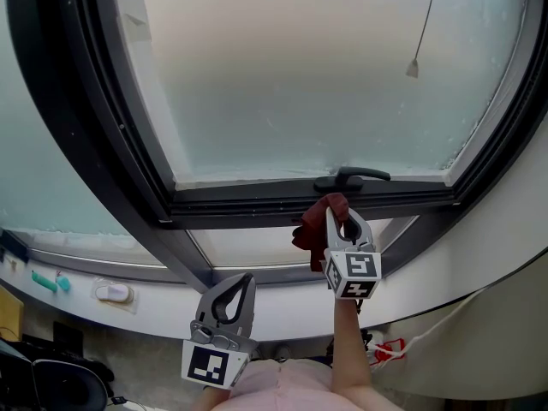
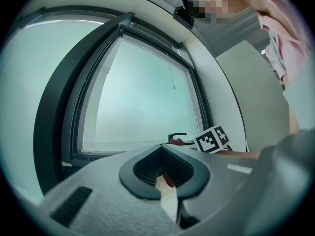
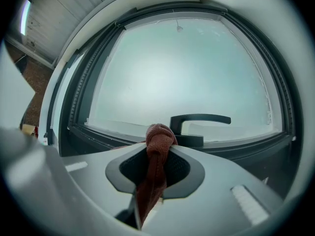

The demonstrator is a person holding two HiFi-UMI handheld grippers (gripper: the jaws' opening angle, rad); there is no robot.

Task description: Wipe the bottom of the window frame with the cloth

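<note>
- The right gripper (image 1: 336, 210) was raised toward the window's lower rail, at about 5 o'clock of the head view's centre.
- Its jaws were clamped narrowly on a dark red cloth (image 1: 312, 226). In the right gripper view the cloth (image 3: 157, 154) ran between the jaws and bunched into a knob past the tips of the right gripper (image 3: 158, 142).
- In the head view the rest of the cloth hung at 8 o'clock of the jaws.
- The cloth's knob lay against or just before the bottom of the dark frame (image 1: 248, 199). Whether it touched could not be told.
- A black handle (image 1: 352, 176) sat on the rail at 1 o'clock of the cloth, close by. The right gripper view showed the handle (image 3: 199, 120) just behind the knob.
- The left gripper (image 1: 242, 281) was held lower, at 7 o'clock of the right one and well apart from the frame, over the white sill (image 1: 163, 305).
- In the left gripper view the jaws of the left gripper (image 2: 163, 146) met at the tips, with only the oval hollow between them.
- Frosted glass (image 1: 325, 75) filled the sash, and a cord pull (image 1: 413, 68) hung at 2 o'clock.
</note>
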